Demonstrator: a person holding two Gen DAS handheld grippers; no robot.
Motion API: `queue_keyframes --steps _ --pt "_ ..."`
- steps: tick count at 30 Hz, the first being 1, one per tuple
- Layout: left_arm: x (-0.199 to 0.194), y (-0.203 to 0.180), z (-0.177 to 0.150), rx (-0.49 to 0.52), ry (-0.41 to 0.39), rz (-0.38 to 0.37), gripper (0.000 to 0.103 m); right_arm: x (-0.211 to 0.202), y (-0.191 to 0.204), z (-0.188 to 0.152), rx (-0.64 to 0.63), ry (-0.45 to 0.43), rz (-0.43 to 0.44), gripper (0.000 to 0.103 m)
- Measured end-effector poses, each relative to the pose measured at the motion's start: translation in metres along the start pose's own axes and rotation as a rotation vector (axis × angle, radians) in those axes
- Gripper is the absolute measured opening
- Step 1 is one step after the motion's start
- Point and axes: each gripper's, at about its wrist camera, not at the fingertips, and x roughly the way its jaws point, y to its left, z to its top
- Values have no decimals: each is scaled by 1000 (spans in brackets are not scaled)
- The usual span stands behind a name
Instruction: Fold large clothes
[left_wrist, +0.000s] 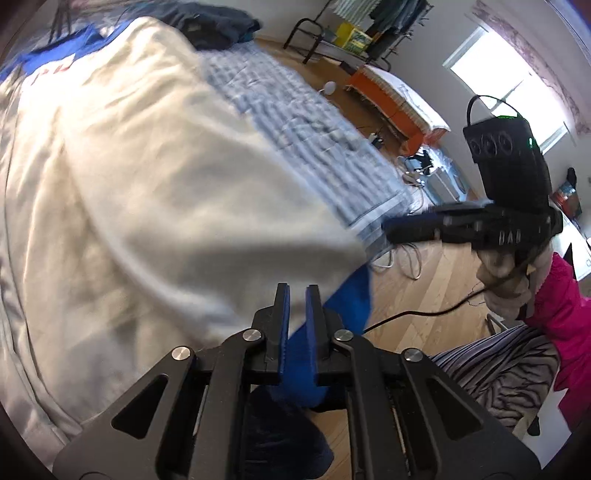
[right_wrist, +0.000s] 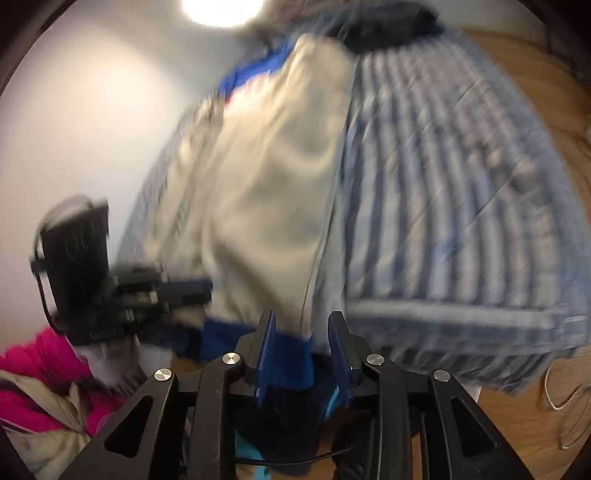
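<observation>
A large cream-white garment (left_wrist: 155, 192) with a blue hem band lies spread over the bed; it also shows in the right wrist view (right_wrist: 266, 192). My left gripper (left_wrist: 297, 291) is nearly closed, pinching the blue hem (left_wrist: 347, 299) at the bed's edge. My right gripper (right_wrist: 303, 321) stands partly open with the blue hem (right_wrist: 291, 354) between its jaws, low near their base. Each gripper appears in the other's view, the right (left_wrist: 413, 225) and the left (right_wrist: 184, 291). Both views are motion-blurred.
A blue-and-white striped bedspread (right_wrist: 461, 206) covers the bed. Dark clothes (left_wrist: 218, 22) lie at the far end. Beyond the bed are a wooden floor (left_wrist: 424, 291) with cables, an orange mattress (left_wrist: 402, 99), a clothes rack, and a window. A person's pink sleeve (left_wrist: 565, 306) is at right.
</observation>
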Motion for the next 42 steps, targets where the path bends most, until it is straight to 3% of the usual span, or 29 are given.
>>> queue_keyframes --steps 1,3,4,9,15,23,24,26,30,34,36,42 --pt "2 -7 7 11 2 -2 31 -14 -5 3 13 -44 -6 32" --pt "7 -17 18 15 8 7 53 -39 -10 7 35 -138 -31 34" --pt "13 -24 27 8 11 17 55 -50 -12 8 49 -185 -48 35" --pt "53 -40 61 -51 62 118 59 -82 -24 14 120 -304 -125 35" --pt "98 -34 71 -140 129 258 59 -91 -33 8 133 -336 -155 35" --pt "116 -38 64 -78 111 324 62 -99 -29 4 115 -351 -127 35" --pt "117 -40 63 -61 102 333 59 -98 -29 6 116 -350 -125 35" --pt "117 -40 62 -24 83 366 37 -98 -30 6 123 -350 -117 36" --pt "102 -20 61 -83 65 256 8 -97 -36 11 160 -359 -82 37" --pt "79 -6 61 -160 31 145 5 -88 -42 24 192 -351 -24 43" --pt "68 -5 62 -176 10 111 4 -75 -47 33 206 -337 29 55" --pt "41 -8 64 -191 -38 46 4 -20 -65 89 236 -253 136 55"
